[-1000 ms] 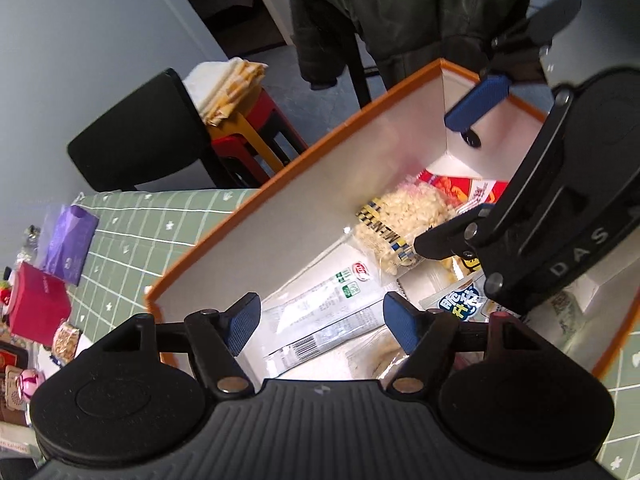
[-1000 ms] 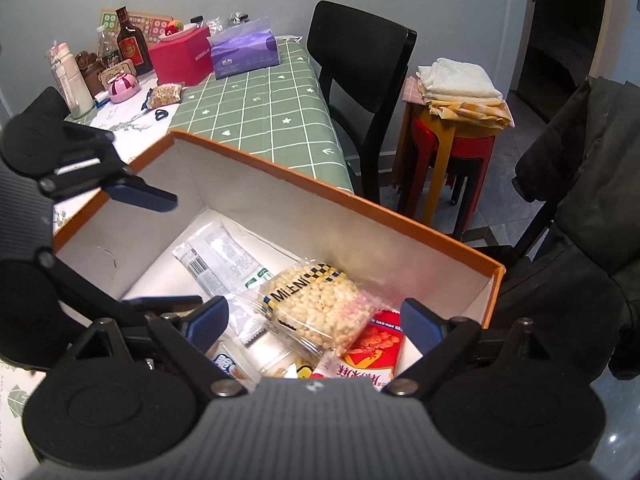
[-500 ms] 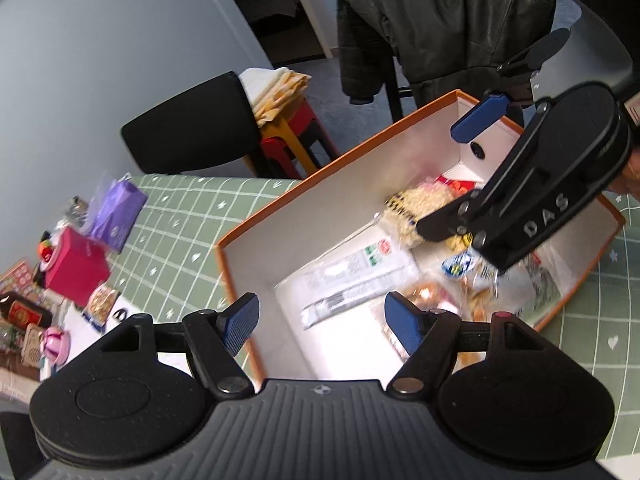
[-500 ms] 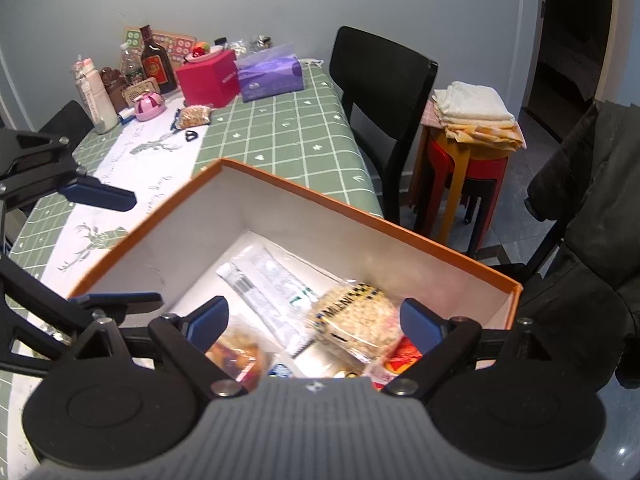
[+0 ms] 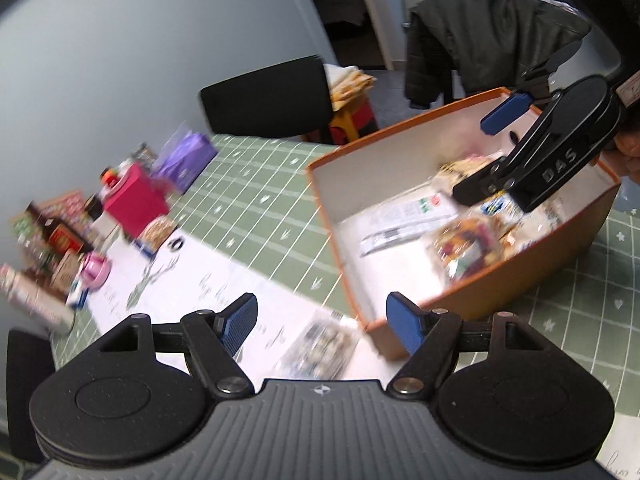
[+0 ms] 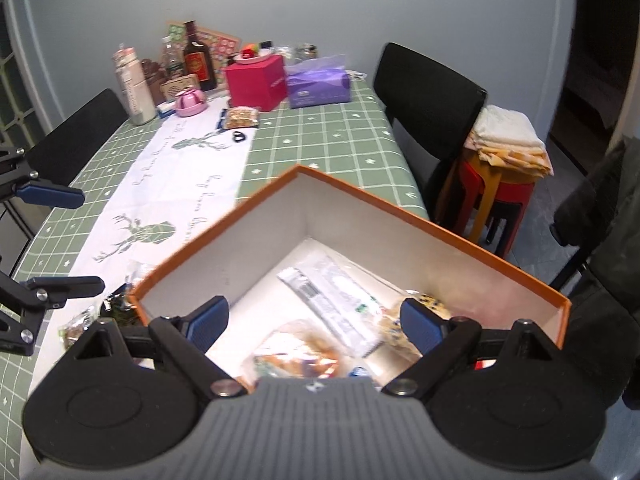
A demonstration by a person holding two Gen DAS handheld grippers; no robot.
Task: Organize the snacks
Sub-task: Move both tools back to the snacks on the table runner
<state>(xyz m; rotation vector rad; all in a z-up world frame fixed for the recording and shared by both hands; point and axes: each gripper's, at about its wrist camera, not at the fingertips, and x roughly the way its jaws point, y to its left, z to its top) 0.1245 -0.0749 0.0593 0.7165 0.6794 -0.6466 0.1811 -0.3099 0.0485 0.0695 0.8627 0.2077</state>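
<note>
Since a sec ago both grippers have pulled back and up out of the orange box (image 6: 420,220), which now sits further off in both views. L gripper (image 5: 322,322): jaws opening, nothing btwn them; just beyond the pads a snack packet (image 5: 316,350) lies on the white runner (image 5: 224,276), box corner just right of the right pad. R gripper (image 6: 314,322): jaws spread wide, empty, hanging over the box interior. Past its pads: a reddish snack bag (image 6: 298,354), a long white packet (image 6: 340,298), a pale nut bag (image 6: 420,312), all inside the box. Far beyond the jaws: red box (image 6: 256,82), purple tissue pack (image 6: 318,84), bottles, black chair (image 6: 428,96).
</note>
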